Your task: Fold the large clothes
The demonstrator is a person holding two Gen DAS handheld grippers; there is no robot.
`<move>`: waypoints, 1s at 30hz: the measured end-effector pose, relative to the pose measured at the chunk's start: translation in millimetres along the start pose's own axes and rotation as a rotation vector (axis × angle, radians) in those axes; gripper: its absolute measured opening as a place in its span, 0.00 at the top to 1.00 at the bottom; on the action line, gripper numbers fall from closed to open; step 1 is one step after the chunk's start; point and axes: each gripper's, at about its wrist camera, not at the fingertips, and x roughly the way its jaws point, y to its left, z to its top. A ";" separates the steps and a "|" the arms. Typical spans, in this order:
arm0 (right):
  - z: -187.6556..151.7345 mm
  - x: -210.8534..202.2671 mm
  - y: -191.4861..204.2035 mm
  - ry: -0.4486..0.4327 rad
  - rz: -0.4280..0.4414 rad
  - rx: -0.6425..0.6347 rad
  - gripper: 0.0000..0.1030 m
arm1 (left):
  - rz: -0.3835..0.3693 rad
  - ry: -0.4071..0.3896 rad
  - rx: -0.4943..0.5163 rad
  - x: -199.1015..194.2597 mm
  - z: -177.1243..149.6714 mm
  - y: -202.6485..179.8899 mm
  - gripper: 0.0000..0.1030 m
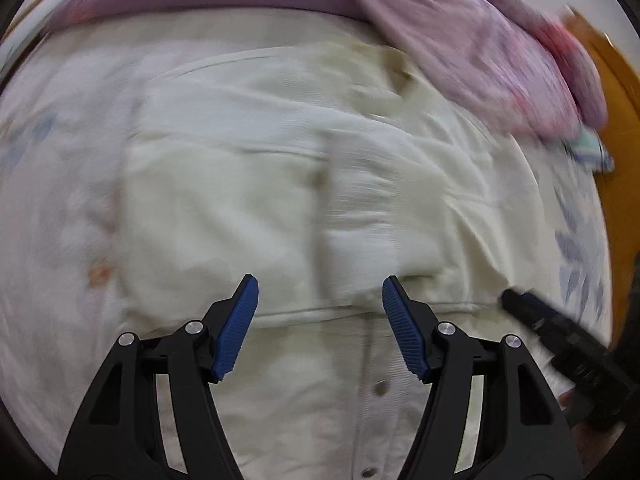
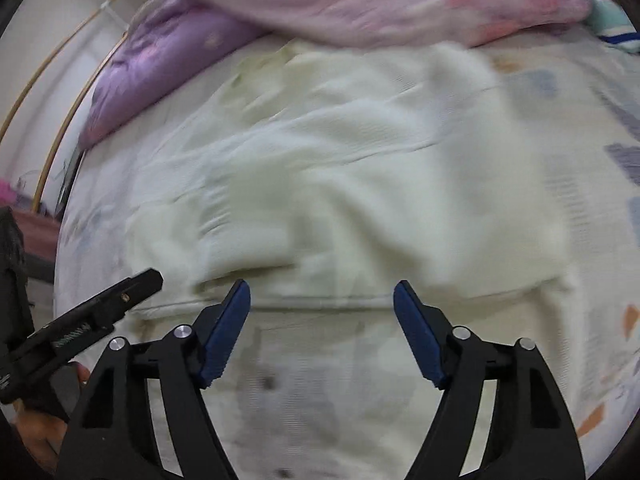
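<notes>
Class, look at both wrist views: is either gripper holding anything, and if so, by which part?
Nothing is held. The left gripper and the right gripper both stand open above the cream garment on the bed, with no cloth pinched between the pads.

The bed (image 2: 592,184) lay open to either side of the cream garment (image 2: 340,184), while a purple pillow (image 2: 160,64) and a pink quilt (image 2: 380,0) blocked its far edge.

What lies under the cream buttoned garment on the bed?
Around the cream buttoned garment a white bedsheet with a faint blue and orange print shows, so the garment rests on it. The sheet directly beneath is covered and cannot be seen.
</notes>
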 end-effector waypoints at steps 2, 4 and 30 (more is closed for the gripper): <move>3.8 -7.4 -24.8 -0.019 -0.023 0.022 0.33 | -0.004 0.007 0.084 12.4 -0.7 -30.6 0.36; 6.8 -15.5 -53.2 -0.027 -0.033 0.055 0.33 | 0.024 0.020 0.152 30.6 0.1 -57.0 0.36; 49.1 -4.3 -102.1 -0.078 -0.050 0.156 0.33 | 0.090 -0.169 -0.129 -17.5 44.3 78.3 0.87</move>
